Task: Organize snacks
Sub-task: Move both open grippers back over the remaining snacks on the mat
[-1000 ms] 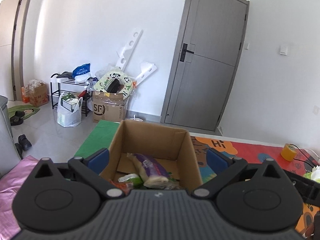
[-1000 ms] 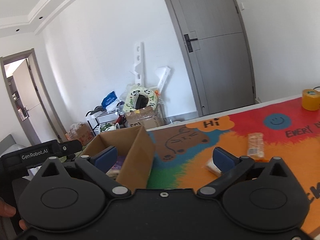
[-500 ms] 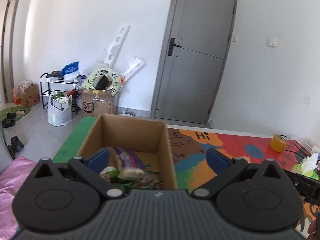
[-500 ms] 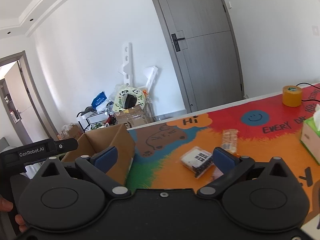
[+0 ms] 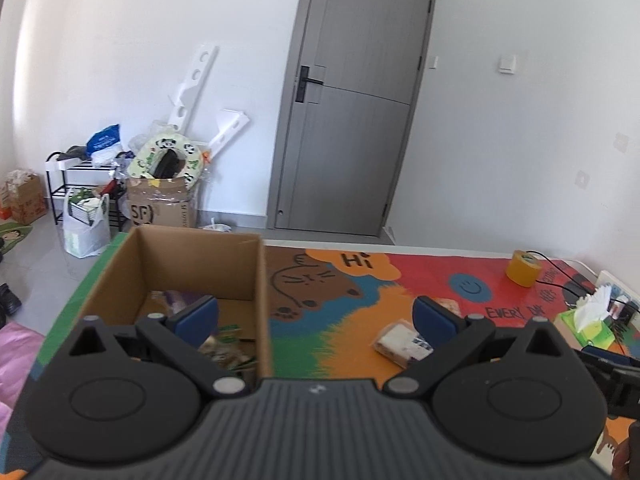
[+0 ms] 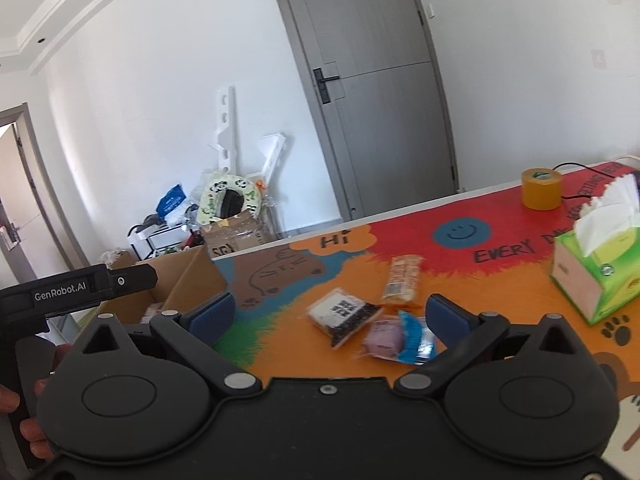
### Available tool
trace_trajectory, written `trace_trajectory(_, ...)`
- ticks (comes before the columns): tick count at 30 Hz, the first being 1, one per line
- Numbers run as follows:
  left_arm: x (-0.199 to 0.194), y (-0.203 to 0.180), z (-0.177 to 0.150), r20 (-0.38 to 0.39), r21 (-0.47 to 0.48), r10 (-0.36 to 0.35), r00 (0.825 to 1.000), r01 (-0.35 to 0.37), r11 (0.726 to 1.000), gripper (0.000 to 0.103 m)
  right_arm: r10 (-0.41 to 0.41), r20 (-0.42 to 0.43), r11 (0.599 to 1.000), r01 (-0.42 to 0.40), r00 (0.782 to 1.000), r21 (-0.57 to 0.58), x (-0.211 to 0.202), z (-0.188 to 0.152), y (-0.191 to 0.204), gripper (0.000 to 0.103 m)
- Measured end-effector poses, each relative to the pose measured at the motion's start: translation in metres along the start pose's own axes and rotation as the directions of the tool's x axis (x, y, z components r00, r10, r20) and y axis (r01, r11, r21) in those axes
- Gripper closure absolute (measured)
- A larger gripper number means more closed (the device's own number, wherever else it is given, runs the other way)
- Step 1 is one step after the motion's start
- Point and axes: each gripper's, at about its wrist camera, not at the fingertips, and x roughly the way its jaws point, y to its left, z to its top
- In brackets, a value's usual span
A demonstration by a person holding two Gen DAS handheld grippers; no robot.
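My right hand-held gripper [image 6: 328,316] hangs wide and empty above three snack packets [image 6: 343,315] on the tabletop [image 6: 500,276]. My left hand-held gripper [image 5: 316,316] gapes wide beside the cardboard box [image 5: 192,264].

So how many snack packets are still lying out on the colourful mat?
3: an orange packet farthest away, a black-and-white packet beside it, and a pink-and-blue packet nearest the right gripper. The gripper may hide others.

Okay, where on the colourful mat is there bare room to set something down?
Bare mat lies between the brown cardboard box and the black-and-white snack packet, and around the blue smiley short of the yellow tape roll. Crowded: the snack cluster beside the green tissue box.
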Motion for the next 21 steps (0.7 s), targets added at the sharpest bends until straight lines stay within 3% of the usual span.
trace_trajectory(15,0.023,-0.035,-0.004,-0.031,0.036,-0.044,0.999,0.045,0.998,0.001,-0.084,0.005,0.996,0.084,0.996,0.031,-0.008,0.001,-0.04,0.001)
trace_trajectory(21,0.039,-0.044,-0.009,-0.058,0.034,-0.063,0.996,0.065,0.997,0.001,-0.097,-0.03,0.993,0.099,0.995,0.057,0.003,-0.005,-0.055,0.014)
